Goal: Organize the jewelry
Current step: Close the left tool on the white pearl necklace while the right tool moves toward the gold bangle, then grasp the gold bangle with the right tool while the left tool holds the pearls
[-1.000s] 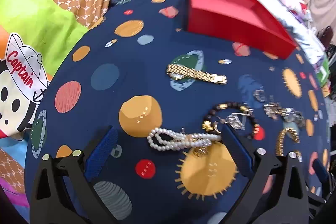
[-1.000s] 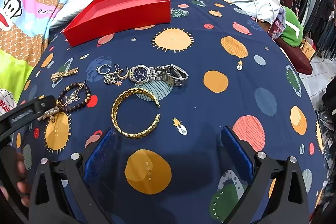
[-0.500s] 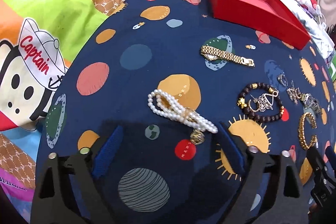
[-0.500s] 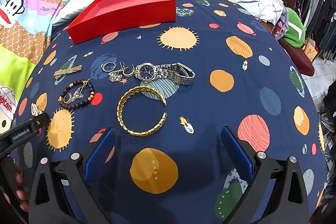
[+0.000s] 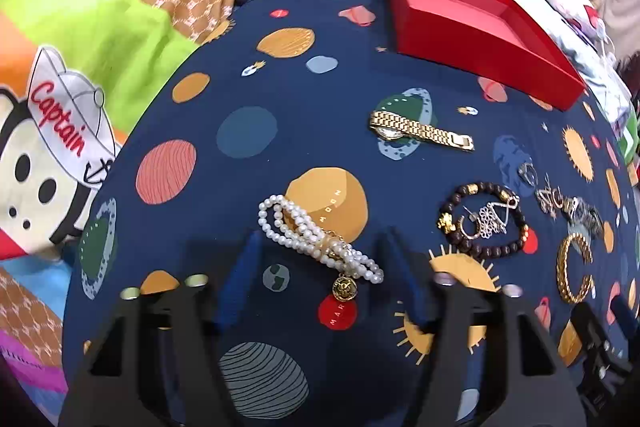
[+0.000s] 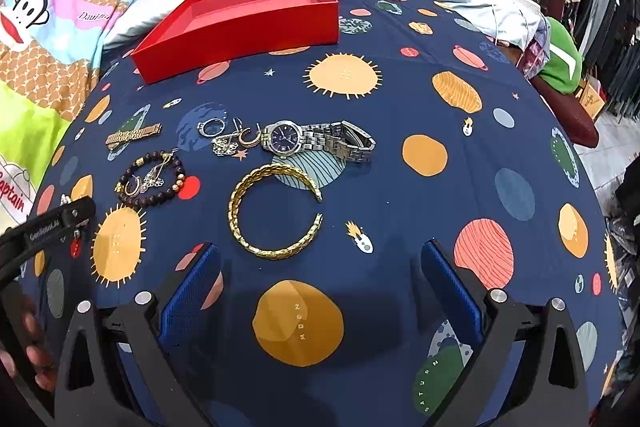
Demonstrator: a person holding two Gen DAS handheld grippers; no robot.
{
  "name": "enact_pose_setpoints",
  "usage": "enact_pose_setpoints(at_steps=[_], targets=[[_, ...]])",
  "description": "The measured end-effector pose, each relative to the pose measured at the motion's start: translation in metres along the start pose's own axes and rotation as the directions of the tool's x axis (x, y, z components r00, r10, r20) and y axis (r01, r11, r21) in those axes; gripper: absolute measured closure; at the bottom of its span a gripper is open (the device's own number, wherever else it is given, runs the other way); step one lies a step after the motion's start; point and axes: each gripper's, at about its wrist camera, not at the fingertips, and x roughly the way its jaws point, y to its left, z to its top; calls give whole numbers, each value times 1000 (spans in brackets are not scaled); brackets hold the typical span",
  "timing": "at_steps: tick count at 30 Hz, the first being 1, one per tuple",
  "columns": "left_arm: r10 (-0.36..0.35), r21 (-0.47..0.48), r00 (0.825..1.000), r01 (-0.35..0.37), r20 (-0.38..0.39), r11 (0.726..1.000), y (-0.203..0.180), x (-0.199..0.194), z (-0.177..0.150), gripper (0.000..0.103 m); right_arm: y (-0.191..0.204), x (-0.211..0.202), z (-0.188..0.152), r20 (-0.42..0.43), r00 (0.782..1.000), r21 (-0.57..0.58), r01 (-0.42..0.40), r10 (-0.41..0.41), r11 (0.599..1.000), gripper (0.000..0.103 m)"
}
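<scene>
Basically nothing sorted yet: the red box (image 6: 248, 23) at the far edge of the planet-print cloth (image 6: 400, 107) looks empty as far as its inside shows, and every piece lies loose on the cloth nearer the grippers, so my read is the task is at its start

Largest to smallest: the silver watch (image 6: 316, 141) lies flat about mid-cloth, band partly folded. The gold cuff bangle (image 6: 272, 211) lies just nearer than the watch, gap facing right. The pearl bracelet (image 5: 316, 239) with its gold charm lies toward the left edge. The dark bead bracelet (image 6: 150, 179) sits left of the bangle, with a small silver pendant and a hoop inside its ring. The gold watch band (image 6: 132, 135) lies farther back on the left, between the beads and the box. A small heap of rings and earrings (image 6: 230, 137) touches or nearly touches the watch face's left side, can't tell which

Left gripper (image 5: 320, 255): jaws spread partway, holding nothing, low over the cloth. The charm end of the pearls lies between the two fingers, the looped end sticking out beyond the left fingertip. Looks lined up for a pinch, not closed

Right gripper (image 6: 320, 259): jaws wide apart, empty, hovers at the near edge. The bangle lies just ahead of the fingertips, left of centre, not between them
</scene>
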Motion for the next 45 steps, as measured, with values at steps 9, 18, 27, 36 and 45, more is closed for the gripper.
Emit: enact_pose_setpoints(at_steps=[9,18,27,36,45], targets=[[-74,57,997,73,12,996,-5,-9,-6,88,-1,4,3,5,1000,1,-21,21,1000,5],[-160,98,987,157,22,983,-12,-26,-13,88,12,14,12,28,999,-50,-40,41,998,5],[-173,110,985,171,1,979,-21,-24,-17,88,17,29,21,27,999,-86,-42,44,995,22],[-171,122,985,170,-6,978,-24,-24,-18,88,16,26,21,38,998,-96,-49,53,994,48],[-187,119,982,185,9,976,-23,-32,-16,88,6,12,18,15,988,-32,-153,153,988,48]])
